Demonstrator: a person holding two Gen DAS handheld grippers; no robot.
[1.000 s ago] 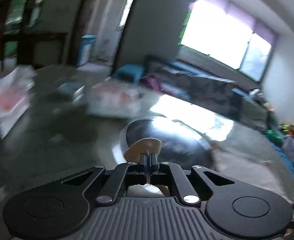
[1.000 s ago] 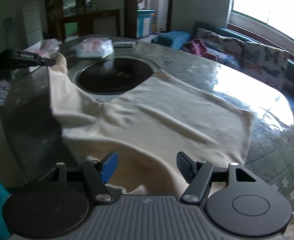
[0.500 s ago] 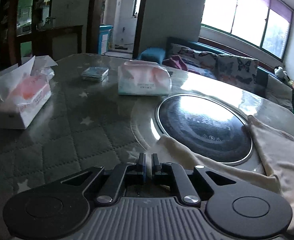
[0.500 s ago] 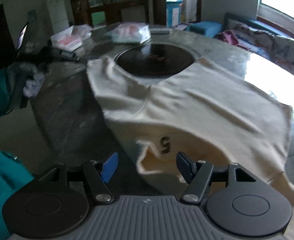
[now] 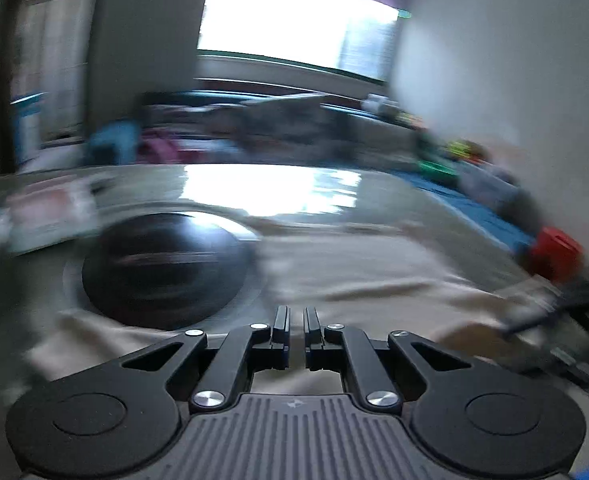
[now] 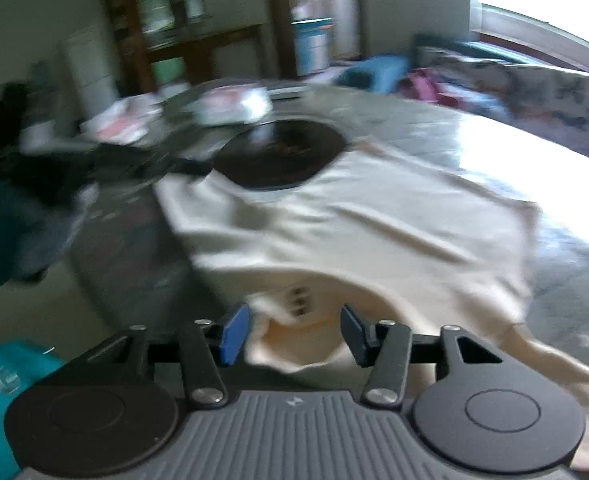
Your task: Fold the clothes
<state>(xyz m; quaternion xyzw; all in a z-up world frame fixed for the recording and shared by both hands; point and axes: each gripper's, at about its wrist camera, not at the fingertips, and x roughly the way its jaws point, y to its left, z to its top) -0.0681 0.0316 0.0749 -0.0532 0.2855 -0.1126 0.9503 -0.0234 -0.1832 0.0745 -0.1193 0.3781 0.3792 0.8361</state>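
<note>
Since the earlier frame the left gripper point(image 5: 296, 334) has swung from the table's tissue-box side across over the cream shirt point(image 6: 374, 216); its jaws are nearly shut, and whether cloth sits between them is unclear. The right gripper point(image 6: 294, 334) has just been closing, half-open, around the shirt's rumpled collar edge. The shirt lies spread, creased, on the round table point(image 6: 474, 128), overlapping the dark hotplate point(image 6: 282, 152).

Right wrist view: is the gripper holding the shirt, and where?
Nothing yet: the right gripper has just been closing its jaws around the cream shirt at the neckline, pads not pressing it.

Home living room: sofa point(image 6: 534, 84), table point(image 6: 434, 128)
</note>
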